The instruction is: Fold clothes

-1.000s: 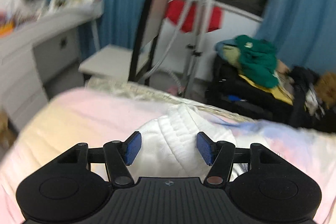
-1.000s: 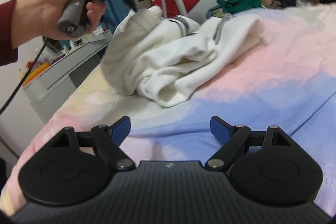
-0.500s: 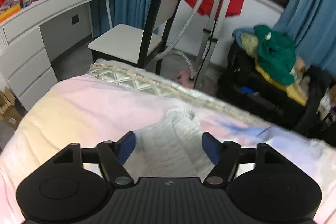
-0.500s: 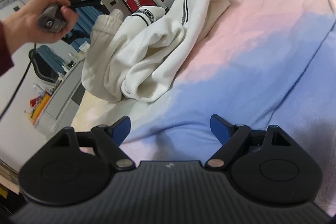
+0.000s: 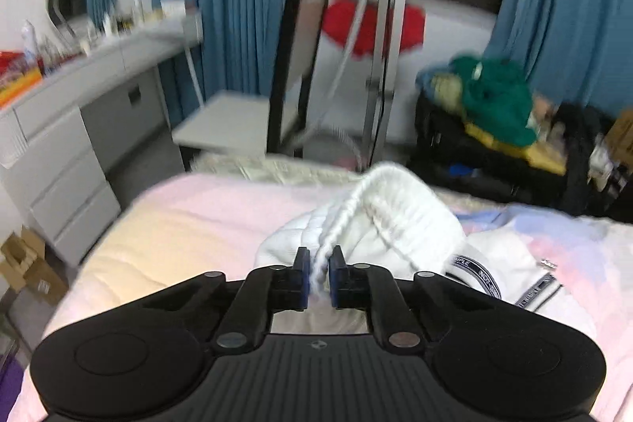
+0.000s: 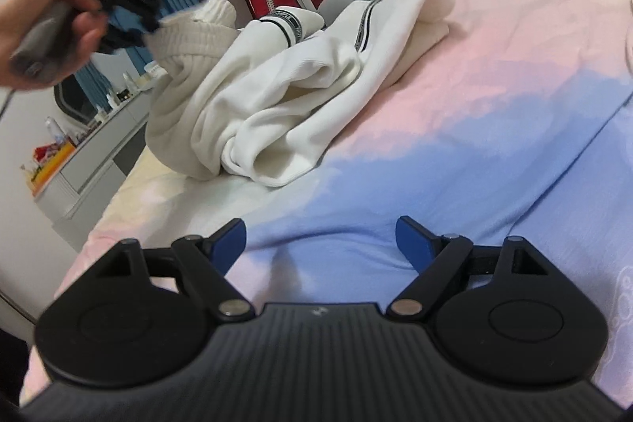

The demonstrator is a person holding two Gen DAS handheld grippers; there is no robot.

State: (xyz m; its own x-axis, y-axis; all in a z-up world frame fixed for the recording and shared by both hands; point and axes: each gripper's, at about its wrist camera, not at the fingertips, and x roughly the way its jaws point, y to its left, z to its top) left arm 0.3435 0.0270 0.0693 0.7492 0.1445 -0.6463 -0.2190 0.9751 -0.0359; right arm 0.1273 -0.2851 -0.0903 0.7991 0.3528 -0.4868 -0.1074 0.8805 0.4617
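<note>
White ribbed knit is clamped between the pads of the left gripper (image 5: 315,277), which pinches the elastic waistband (image 5: 389,200) of the white trousers (image 6: 277,105) (the rest lies crumpled on the pink-and-blue bedspread (image 6: 494,113)). The right gripper (image 6: 319,244) hovers over bare bedspread, jaws wide apart, holding nothing. The cotton looks soft, limp and light, so it should drape and sag when lifted; the thick waistband offers the firmest hold, ideally at both corners.
</note>
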